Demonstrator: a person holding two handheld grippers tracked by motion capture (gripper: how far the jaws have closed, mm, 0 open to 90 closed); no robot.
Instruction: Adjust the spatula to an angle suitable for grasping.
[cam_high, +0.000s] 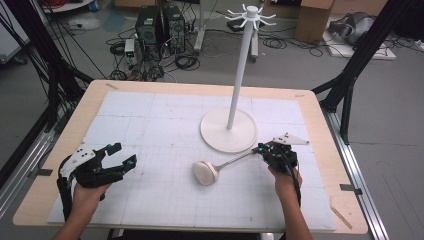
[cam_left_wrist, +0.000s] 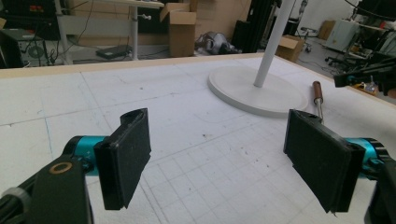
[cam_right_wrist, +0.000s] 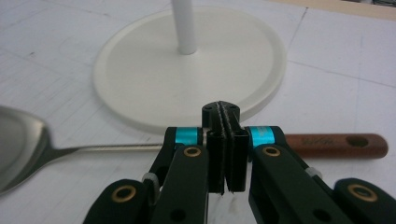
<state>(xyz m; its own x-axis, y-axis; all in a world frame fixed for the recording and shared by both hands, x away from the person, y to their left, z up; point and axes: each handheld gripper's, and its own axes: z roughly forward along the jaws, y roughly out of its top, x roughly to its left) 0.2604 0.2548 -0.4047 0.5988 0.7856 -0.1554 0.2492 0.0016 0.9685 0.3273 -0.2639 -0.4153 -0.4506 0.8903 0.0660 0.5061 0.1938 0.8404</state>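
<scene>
Right gripper (cam_right_wrist: 225, 154) jaws pressed together just above the ladle (cam_high: 216, 167) handle, apparently gripping nothing. Left gripper (cam_high: 112, 161) jaws wide, empty, well apart. Ladle flat on mat beside hook stand (cam_high: 239, 75); hanging, if intended, not started.

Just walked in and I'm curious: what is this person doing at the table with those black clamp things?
A person holds a pair of tongs in each hand over a white gridded mat. The right tongs are shut above the handle of a metal ladle, which lies flat beside the round base of a white hanging stand; whether they pinch the handle cannot be told. The left tongs are wide open with nothing between them, off to the left of the ladle.
</scene>
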